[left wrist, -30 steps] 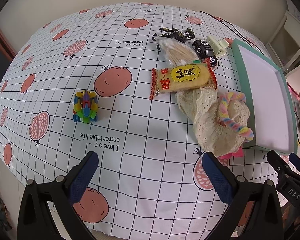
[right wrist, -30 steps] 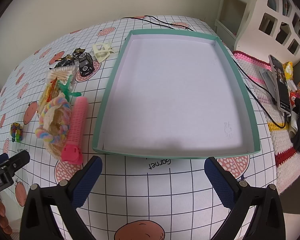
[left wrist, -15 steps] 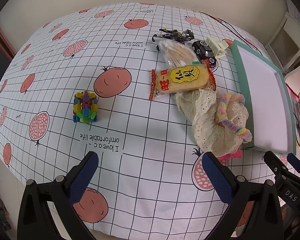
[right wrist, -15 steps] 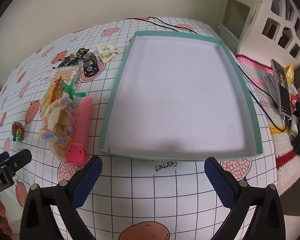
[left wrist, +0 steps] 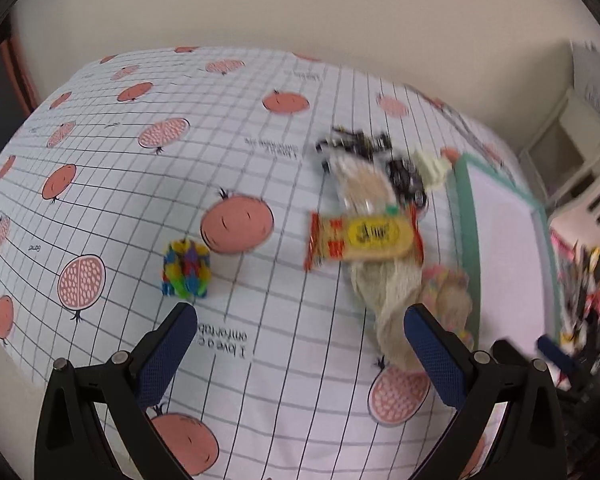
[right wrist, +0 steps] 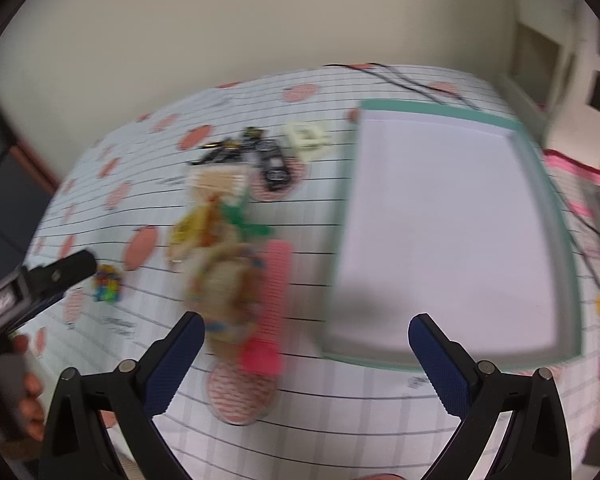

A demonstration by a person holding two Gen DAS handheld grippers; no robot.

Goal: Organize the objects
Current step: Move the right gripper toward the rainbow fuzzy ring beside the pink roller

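Both views are motion-blurred. A pile of objects lies on the fruit-print cloth: a yellow-red snack pack (left wrist: 364,236), a cream lace cloth (left wrist: 396,300) with a rainbow ring (right wrist: 228,280), a pink hair roller (right wrist: 270,304), a bag of cotton swabs (right wrist: 220,180), a black toy car (right wrist: 274,164), a cream clip (right wrist: 308,138). A coloured block toy (left wrist: 186,268) sits apart at left. The green-rimmed white tray (right wrist: 452,220) lies to the right. My left gripper (left wrist: 300,332) is open and empty, above the cloth before the pile. My right gripper (right wrist: 306,340) is open and empty, near the roller and the tray's near-left corner.
A black cable (right wrist: 400,78) runs behind the tray. White shelving (right wrist: 580,60) and clutter on a pink mat (left wrist: 580,288) stand past the table's right edge. The left gripper's body (right wrist: 40,284) shows at the left of the right wrist view.
Both grippers have swung forward and lower toward the table. The right one has turned left toward the pile. Nothing has been taken hold of.
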